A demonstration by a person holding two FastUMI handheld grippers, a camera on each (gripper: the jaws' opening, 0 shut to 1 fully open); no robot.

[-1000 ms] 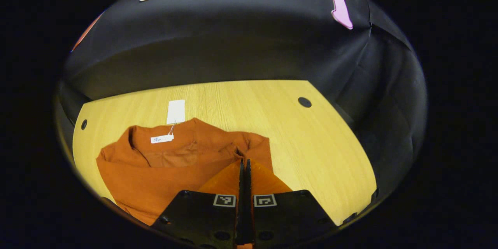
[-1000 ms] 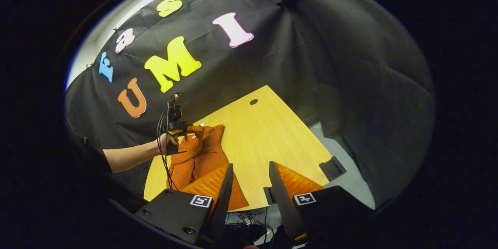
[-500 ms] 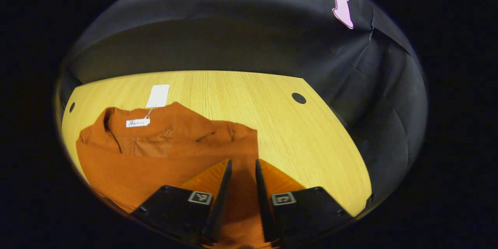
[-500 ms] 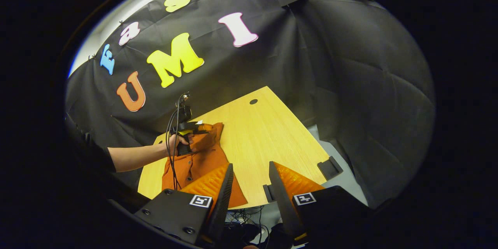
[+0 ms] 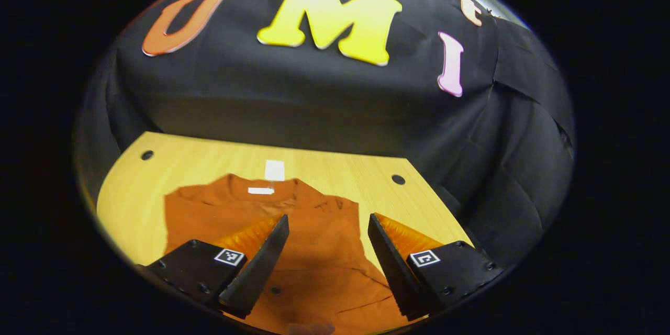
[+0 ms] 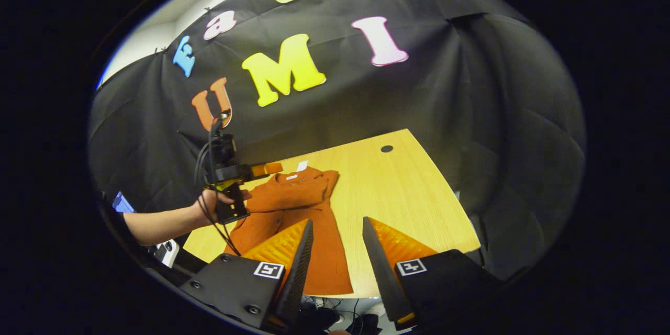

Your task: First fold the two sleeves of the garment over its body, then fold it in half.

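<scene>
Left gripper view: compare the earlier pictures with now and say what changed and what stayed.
The left tongs, shut on a fold of the orange garment a second ago, opened, let it go and lifted back. The fold now lies flat over the body. The right tongs stayed open and empty above the table's near edge.

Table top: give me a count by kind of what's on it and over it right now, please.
Orange garment: 1
White tags at its collar, hang tag and neck label: 2
Grippers, left gripper and right gripper, both open: 2
Total: 5
</scene>
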